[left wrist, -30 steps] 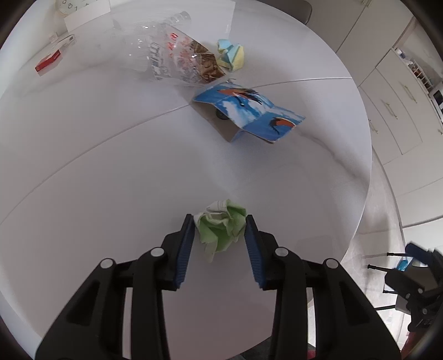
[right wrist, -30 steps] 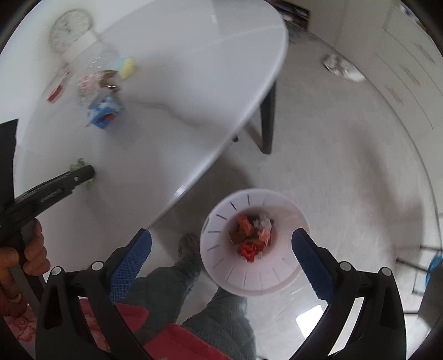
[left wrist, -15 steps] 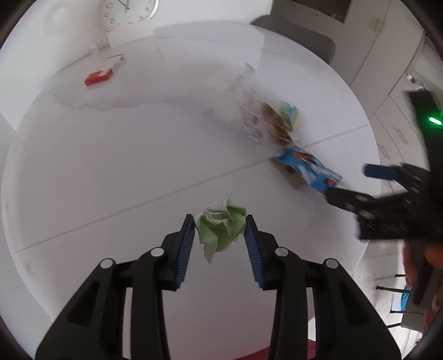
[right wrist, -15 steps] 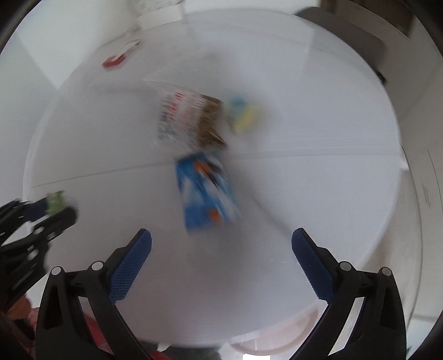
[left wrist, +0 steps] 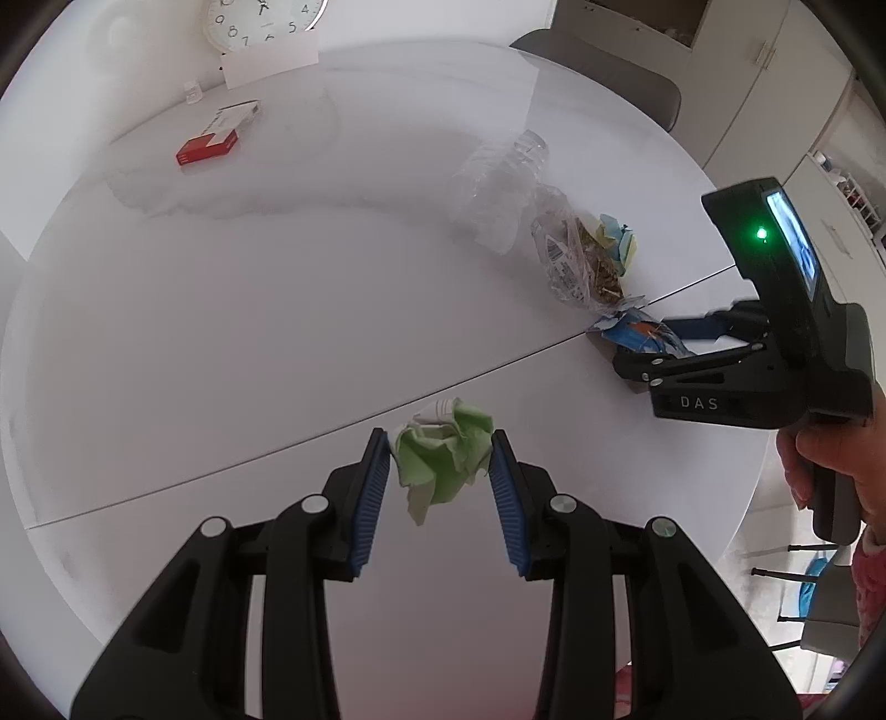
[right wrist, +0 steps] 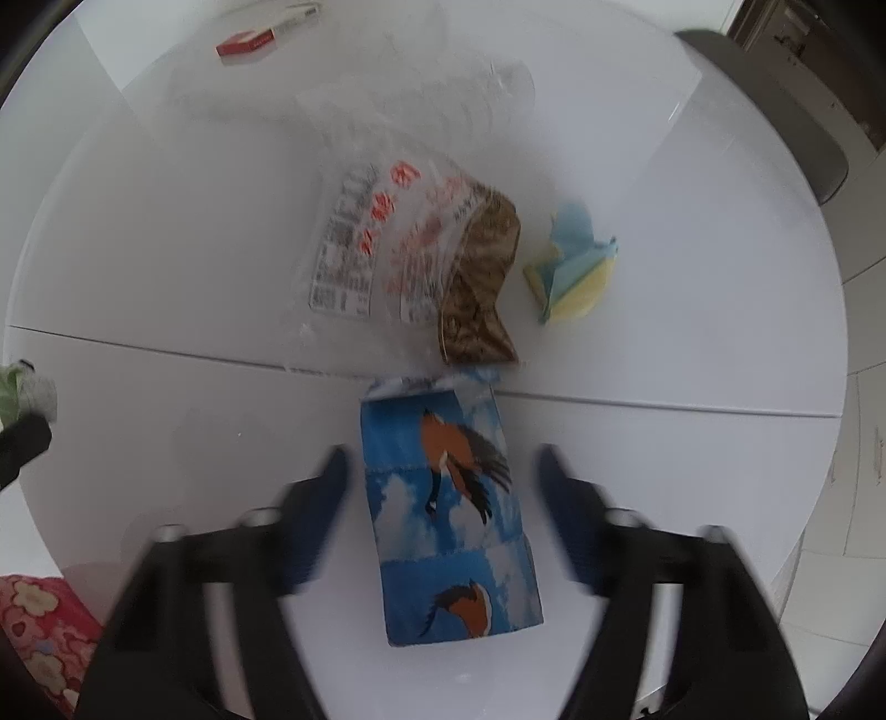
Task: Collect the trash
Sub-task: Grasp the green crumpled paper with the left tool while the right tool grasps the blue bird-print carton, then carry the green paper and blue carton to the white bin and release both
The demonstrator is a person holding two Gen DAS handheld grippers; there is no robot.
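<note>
My left gripper is shut on a crumpled green and white paper wad, held a little above the white round table. In the right wrist view the wad shows at the far left edge. My right gripper points down over a flattened blue carton with bird pictures. Its jaws are closing with the carton between them, and a gap still shows on both sides. The left wrist view shows that gripper from the side, at the carton.
Beyond the carton lie a clear plastic bag with brown crumbs, a yellow and blue paper wad and a crushed clear bottle. A red and white box and a clock sit at the far side. A grey chair stands behind the table.
My right gripper swung from above the white bin on the floor to over the blue carton, and its jaws narrowed. My left gripper carried the green wad up and across the table.
</note>
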